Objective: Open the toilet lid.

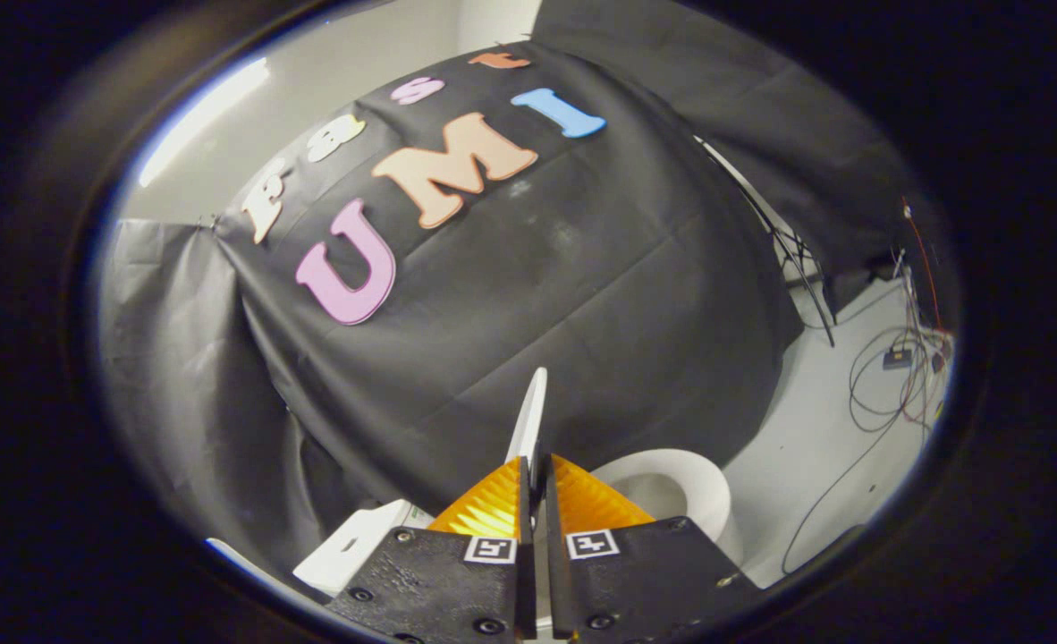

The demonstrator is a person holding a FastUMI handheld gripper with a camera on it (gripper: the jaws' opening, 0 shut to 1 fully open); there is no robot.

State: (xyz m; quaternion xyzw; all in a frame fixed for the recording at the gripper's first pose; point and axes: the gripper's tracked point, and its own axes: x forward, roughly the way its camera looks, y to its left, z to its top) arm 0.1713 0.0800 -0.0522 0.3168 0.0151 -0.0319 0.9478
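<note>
The white toilet lid (529, 416) stands raised, seen edge-on, a thin white blade rising from between my fingers. My gripper (536, 472) is shut on the lid's edge, both fingers pressing its two faces. To the right of the fingers and below the lid lies the white toilet seat ring (682, 487) with the bowl opening inside it. A white tank part (360, 542) shows to the left of the fingers.
The black cloth wall (528, 295) hangs just beyond the toilet. On the pale floor (815, 447) to the right lie loose cables (886, 394) and a small device, and a thin stand leg (806, 286) leans by the cloth.
</note>
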